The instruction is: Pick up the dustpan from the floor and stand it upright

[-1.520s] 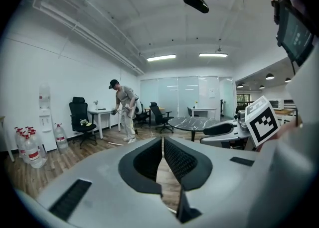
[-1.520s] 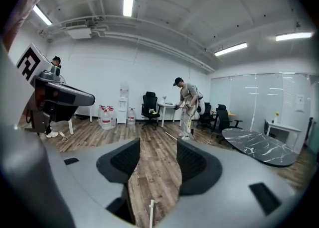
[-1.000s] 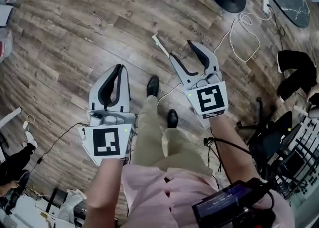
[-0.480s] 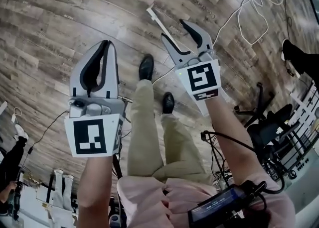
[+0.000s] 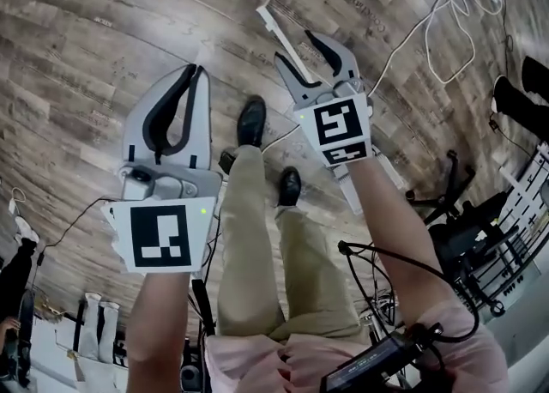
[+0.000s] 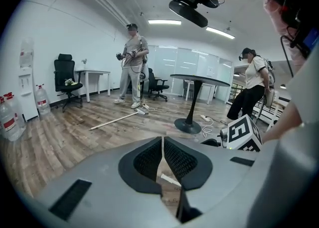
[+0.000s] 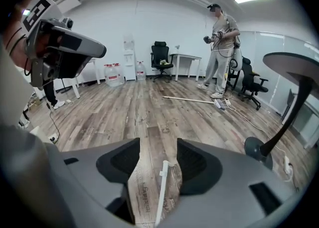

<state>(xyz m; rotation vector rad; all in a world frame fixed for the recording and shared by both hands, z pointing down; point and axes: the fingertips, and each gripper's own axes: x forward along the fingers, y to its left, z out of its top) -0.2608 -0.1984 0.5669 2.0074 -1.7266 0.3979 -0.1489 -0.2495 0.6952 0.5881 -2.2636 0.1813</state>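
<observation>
**Dustpan on the floor, right tongs spread above its handle**

The dustpan point(image 5: 275, 26) lay on the wooden floor point(image 5: 77, 31), just ahead of the person's black shoes point(image 5: 251, 120). Only its long white handle showed clearly. The pan end was hidden under the right arm in the head view.

The right tongs point(image 5: 293, 46) were released, jaws wide apart and gripping nothing. In the right gripper view the handle point(image 7: 161, 187) ran along the floor in the gap between the jaws, below them and apart from both pads.

The left tongs point(image 5: 191, 72) hovered off to the side, well apart from the handle. They were clenched, the tips meeting with only a thin slit between the pads point(image 6: 147, 158), and nothing was held.

Each tongs carried a cube point(image 5: 335, 128) with black-and-white square markers and no letters. Dark print on the floor planks was too blurred to read.

A white cable point(image 5: 446, 27) looped on the floor to the right. Across the room another white stick point(image 7: 191, 100) lay on the floor near a standing person point(image 7: 220, 48), with water bottles point(image 7: 113, 74) and a black chair point(image 7: 161, 58) by the far wall. The bottle labels could not be read.
</observation>
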